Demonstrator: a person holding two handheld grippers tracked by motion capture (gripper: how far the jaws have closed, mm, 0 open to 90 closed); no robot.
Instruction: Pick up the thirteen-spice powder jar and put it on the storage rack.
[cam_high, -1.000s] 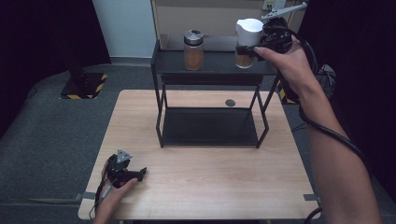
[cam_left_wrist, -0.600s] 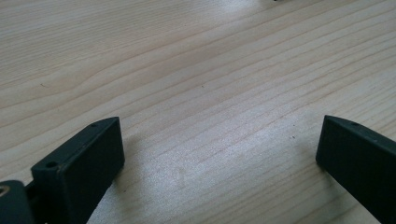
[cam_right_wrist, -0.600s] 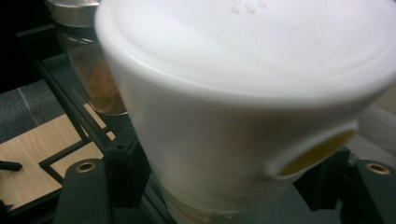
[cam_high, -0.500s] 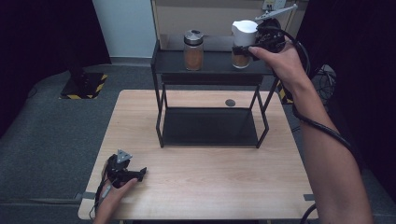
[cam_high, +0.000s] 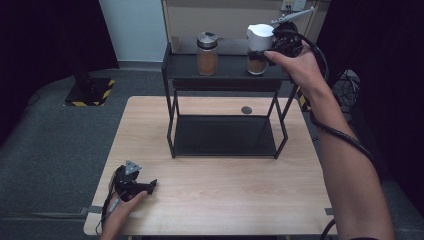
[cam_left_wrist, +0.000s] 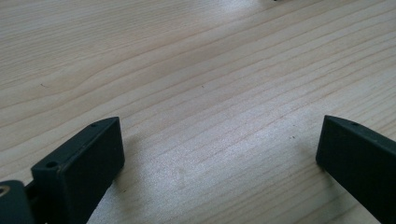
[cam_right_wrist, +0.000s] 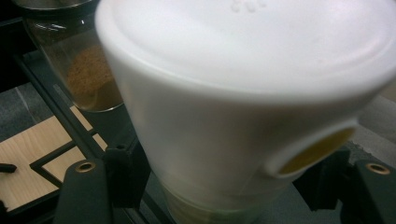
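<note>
A pale wooden desk (cam_high: 220, 200) stands on grey carpet with dark curtains to either side. At its far half sits a black metal shelf rack (cam_high: 225, 82), open-framed, with a dark bottom tray lying on the desk and a top shelf raised on thin legs. A small dark round spot (cam_high: 246, 110) shows on the wood just behind the rack's tray.

The person's right arm (cam_high: 345, 160) reaches in from the lower right, up and across to the top shelf, a black cable looping beside it. Up there the right hand-held gripper (cam_high: 265, 52) is clamped around a jar with a white lid (cam_high: 260, 42); from the gripper's own camera the two black jaws sit tight on either side of the jar's body just under the big white cap (cam_right_wrist: 261, 70), which has a round spout opening on its side showing yellowish contents. The jar's base is at the right end of the top shelf; whether it rests on the shelf or is held just off it I cannot tell.

To its left on the same shelf, apart from it, stands a second glass jar with a metal lid (cam_high: 207, 52), part-filled with brown powder.

Near the desk's front left corner the person's left hand (cam_high: 120, 212) holds the left hand-held gripper (cam_high: 145, 186) low on the wood, its grey three-cornered plate facing up. Its jaws are spread wide, with nothing but bare wood grain between them.
</note>
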